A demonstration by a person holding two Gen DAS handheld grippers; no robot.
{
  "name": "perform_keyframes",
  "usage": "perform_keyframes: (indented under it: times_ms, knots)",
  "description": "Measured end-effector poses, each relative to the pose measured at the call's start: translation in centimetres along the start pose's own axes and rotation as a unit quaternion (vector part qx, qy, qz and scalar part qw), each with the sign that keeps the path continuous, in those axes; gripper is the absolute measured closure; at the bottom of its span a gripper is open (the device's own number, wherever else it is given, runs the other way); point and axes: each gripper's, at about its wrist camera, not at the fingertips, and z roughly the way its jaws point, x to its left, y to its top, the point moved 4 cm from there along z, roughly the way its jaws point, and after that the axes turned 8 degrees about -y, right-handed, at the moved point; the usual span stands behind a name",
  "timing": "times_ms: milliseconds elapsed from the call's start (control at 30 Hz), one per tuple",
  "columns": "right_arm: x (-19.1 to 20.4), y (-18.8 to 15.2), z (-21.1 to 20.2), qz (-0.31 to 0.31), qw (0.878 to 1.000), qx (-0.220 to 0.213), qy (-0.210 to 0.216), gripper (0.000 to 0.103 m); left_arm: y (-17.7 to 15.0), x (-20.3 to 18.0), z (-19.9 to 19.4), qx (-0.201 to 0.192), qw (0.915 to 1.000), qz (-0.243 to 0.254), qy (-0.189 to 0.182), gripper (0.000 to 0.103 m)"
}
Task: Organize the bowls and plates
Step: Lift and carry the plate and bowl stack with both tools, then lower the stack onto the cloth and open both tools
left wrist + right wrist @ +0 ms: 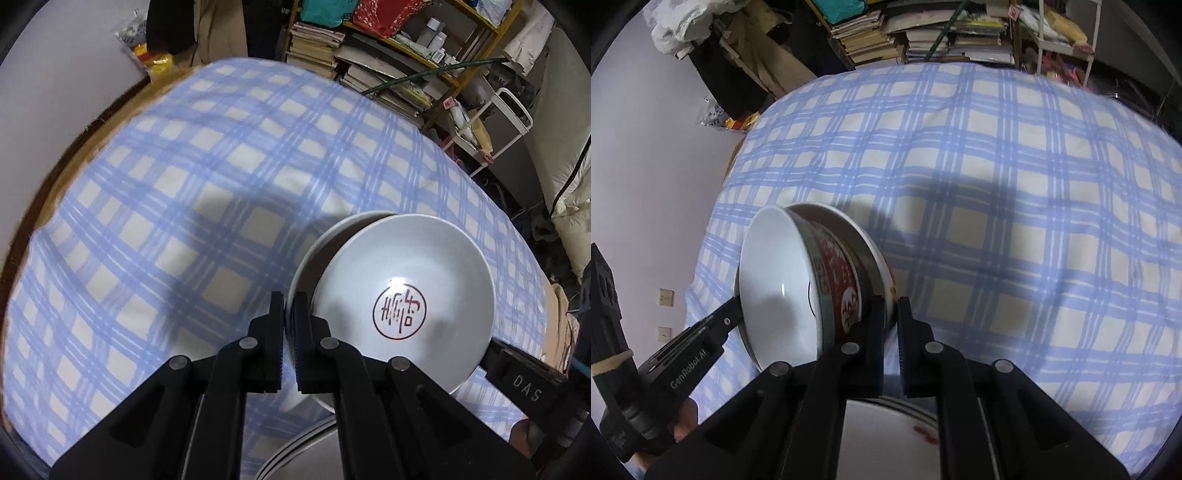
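A stack of nested bowls hangs tilted above the checked cloth, held from both sides. In the left wrist view my left gripper [289,306] is shut on the rim of the outer white bowl [308,254], in which a grey-white bowl with a red seal mark [402,280] sits. The right wrist view shows my right gripper [891,306] shut on the rim of the bowl stack [834,269], where a red patterned bowl sits among white ones. The left gripper [733,312] reaches the stack's far rim. A plate [886,424] lies underneath.
The blue and white checked cloth [184,206] covers the table. The plate's rim [295,450] shows below the left fingers. Shelves of books [369,74] stand behind the table. A pale wall [646,184] lies to the left.
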Motion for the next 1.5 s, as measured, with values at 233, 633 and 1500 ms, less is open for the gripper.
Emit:
perform_keyframes:
  times_ms: [233, 633, 1500]
  knots:
    - [0.4, -0.5, -2.3, 0.031, 0.999, -0.001, 0.033, 0.094, 1.2, -1.6, -3.3, -0.012, 0.9993, 0.028, 0.021, 0.099]
    - [-0.2, -3.5, -7.9, 0.014, 0.999, -0.031, 0.019, 0.093, -3.7, -2.8, -7.6, -0.029, 0.9996, 0.002, 0.002, 0.099]
    - [-4.0, -13.4, -4.4, -0.005, 1.0, 0.007, 0.021, 0.094, -14.2, -2.1, -4.9, 0.012, 0.999, 0.035, 0.026, 0.098]
